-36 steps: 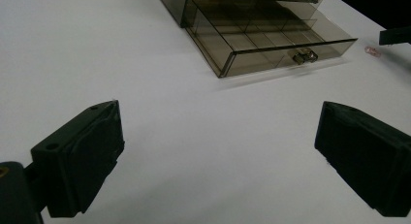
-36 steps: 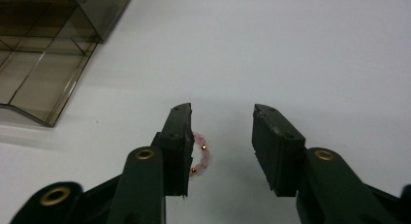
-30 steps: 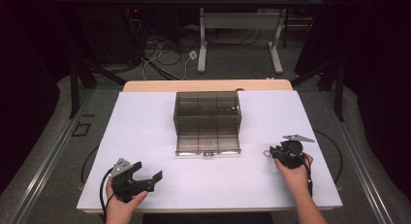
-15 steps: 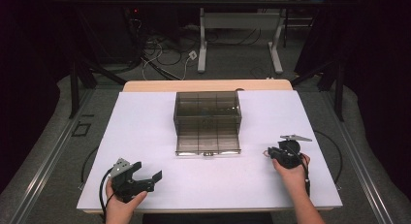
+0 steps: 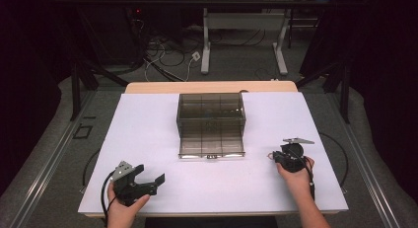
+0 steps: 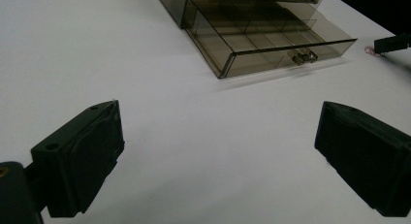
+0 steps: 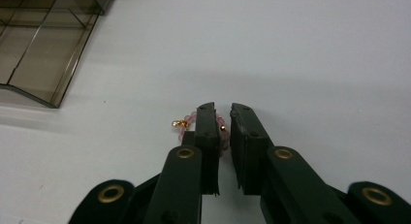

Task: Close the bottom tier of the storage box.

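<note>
left gripper (image 5: 148, 182) rests at the table's (image 5: 148, 124) near-left, jaws spread wide on nothing. smoked plastic organizer box (image 5: 211, 123) sits mid-table, drawer pulled out. right gripper (image 7: 223, 118) jaws, just closing, stand nearly shut over a pink bead bracelet (image 7: 186, 121) lying between and under the left jaw; pads pressing cannot be told. the high view leaves the beads too small to tell.

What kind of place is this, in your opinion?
Probably a lab or studio set up for recording. A white-covered table stands among dark curtains, loose cables lie on the grey floor behind it, and on the table stands a clear drawer box.
</note>
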### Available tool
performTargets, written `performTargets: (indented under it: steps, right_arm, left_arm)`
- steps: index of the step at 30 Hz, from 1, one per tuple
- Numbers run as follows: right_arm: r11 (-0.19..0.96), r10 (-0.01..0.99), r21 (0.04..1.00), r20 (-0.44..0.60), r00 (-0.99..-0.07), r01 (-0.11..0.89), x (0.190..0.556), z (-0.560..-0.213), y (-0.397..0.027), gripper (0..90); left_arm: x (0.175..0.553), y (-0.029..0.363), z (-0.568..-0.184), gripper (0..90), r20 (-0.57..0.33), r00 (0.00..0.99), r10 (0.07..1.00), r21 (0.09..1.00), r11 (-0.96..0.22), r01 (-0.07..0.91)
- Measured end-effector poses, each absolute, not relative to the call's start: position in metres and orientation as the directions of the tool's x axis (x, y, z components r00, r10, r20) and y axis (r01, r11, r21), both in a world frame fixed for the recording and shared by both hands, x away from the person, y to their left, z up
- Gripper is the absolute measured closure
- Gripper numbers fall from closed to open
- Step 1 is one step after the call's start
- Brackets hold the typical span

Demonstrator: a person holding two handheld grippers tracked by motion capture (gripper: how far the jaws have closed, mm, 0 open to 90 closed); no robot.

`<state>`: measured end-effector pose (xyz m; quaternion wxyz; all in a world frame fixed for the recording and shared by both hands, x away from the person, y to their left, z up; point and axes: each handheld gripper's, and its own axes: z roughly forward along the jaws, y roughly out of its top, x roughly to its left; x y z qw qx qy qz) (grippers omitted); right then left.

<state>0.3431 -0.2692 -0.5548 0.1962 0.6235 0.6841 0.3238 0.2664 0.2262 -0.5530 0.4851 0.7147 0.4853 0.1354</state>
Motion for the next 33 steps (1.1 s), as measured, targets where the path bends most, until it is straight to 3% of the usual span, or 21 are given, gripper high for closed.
performTargets:
  steps: [12, 22, 33]
  right_arm:
    - [0.097, 0.987, 0.689, 0.026, -0.159, 0.718, 0.343, -0.555, -0.26, 83.0]
    - [0.104, 0.987, 0.69, 0.017, -0.16, 0.717, 0.343, -0.555, -0.259, 86.8]
    - [0.044, 0.985, 0.699, 0.088, -0.147, 0.714, 0.342, -0.556, -0.264, 87.1]
  left_arm:
    - [0.266, 0.226, -0.553, 3.6, -0.275, 0.494, 0.825, 0.826, -0.061, 0.561]
    - [0.266, 0.226, -0.553, 3.6, -0.276, 0.494, 0.825, 0.825, -0.06, 0.562]
    - [0.267, 0.226, -0.553, 3.6, -0.277, 0.494, 0.824, 0.827, -0.057, 0.559]
